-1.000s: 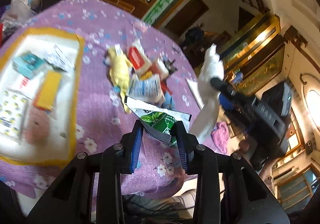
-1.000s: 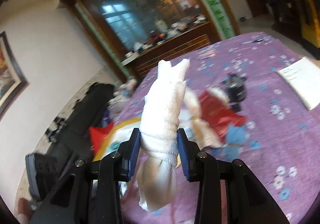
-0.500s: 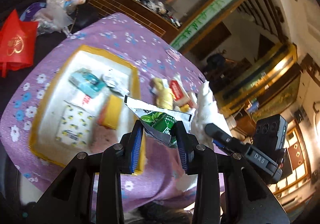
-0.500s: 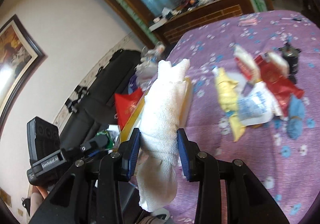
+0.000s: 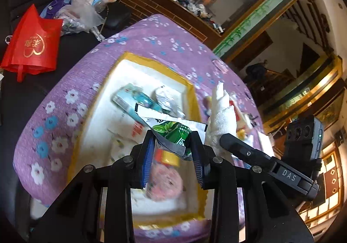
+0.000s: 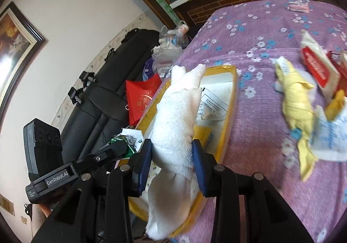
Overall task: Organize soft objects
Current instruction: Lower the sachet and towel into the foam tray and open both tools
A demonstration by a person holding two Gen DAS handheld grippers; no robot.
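**Two soft things in the air over one crowded tray, plenty to fumble**

Left tongs (image 5: 172,152) are clamped on a green-and-white sachet (image 5: 173,132); right tongs (image 6: 171,165) squeeze a rolled white towel (image 6: 175,126), both hanging over the yellow-rimmed tray (image 5: 190,89) on the purple-clothed bench (image 5: 151,33). My worry: the towel's loose tail droops below the pads, so it could snag the rim or flop half outside. The sachet is pinched by one crumpled corner and could slip. The tongs sit close together, so they might bump.
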